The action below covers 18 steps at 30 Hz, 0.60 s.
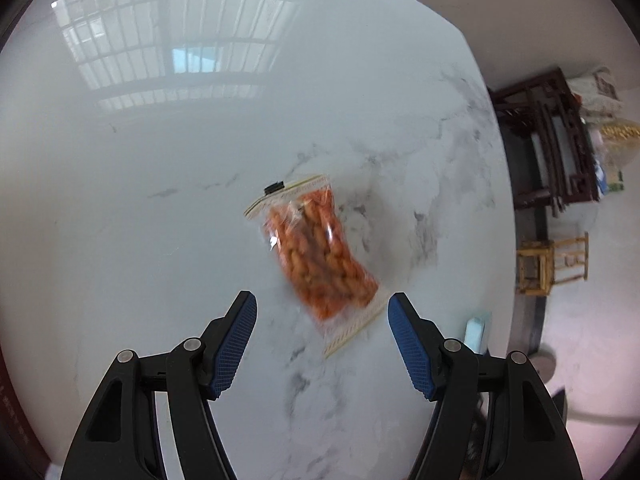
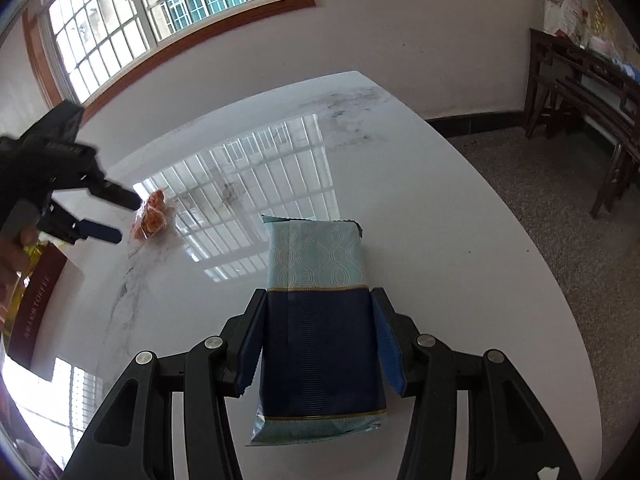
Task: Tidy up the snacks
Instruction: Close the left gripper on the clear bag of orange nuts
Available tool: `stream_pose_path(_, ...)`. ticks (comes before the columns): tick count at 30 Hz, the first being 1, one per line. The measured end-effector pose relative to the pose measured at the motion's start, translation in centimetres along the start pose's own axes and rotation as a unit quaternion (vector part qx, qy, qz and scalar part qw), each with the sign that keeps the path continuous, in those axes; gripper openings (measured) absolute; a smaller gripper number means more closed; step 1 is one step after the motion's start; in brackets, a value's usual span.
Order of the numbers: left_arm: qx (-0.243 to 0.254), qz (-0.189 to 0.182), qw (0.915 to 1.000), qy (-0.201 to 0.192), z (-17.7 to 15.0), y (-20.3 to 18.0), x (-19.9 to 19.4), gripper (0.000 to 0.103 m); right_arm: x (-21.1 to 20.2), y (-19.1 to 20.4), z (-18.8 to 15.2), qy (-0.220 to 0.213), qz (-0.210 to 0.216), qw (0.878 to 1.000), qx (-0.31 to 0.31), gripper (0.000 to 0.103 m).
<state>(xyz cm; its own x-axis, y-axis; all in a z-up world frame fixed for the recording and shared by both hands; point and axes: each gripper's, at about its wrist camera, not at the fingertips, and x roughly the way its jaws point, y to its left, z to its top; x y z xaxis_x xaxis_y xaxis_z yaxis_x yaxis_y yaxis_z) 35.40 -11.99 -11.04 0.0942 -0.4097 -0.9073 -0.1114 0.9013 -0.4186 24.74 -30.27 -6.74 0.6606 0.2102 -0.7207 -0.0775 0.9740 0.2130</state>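
Note:
A clear bag of orange twisted snacks lies on the white marble table, just ahead of my left gripper, which is open and empty above the bag's near end. In the right wrist view the same bag lies at the left, with the left gripper open beside it. My right gripper is shut on a blue and teal snack packet, its pads pressing both long sides; the packet sits at or just above the table.
A dark red box with gold lettering lies at the table's left edge. A dark wooden side table with bags stands by the far wall. A small wooden stool is on the floor beyond the table's edge.

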Motion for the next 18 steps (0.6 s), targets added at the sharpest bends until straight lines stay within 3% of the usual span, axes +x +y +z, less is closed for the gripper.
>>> stream_pose_path(13, 0.004, 0.070, 0.9968, -0.039, 0.3, -2.3, 2.0, 0.067, 0.0, -0.4, -0.3, -0.004, 0.026, 1.000, 0.007, 0.048)
stream_pose_path(16, 0.018, 0.091, 0.9946, -0.045, 0.3, -2.7, 2.1, 0.044, 0.0, -0.4, -0.4, -0.004, 0.026, 1.000, 0.008, 0.048)
stream_pose_path(18, 0.030, 0.091, 0.9945, -0.044, 0.4, -2.7, 2.2, 0.040, 0.0, -0.5, -0.4, -0.003, 0.025, 1.000, 0.007, 0.048)
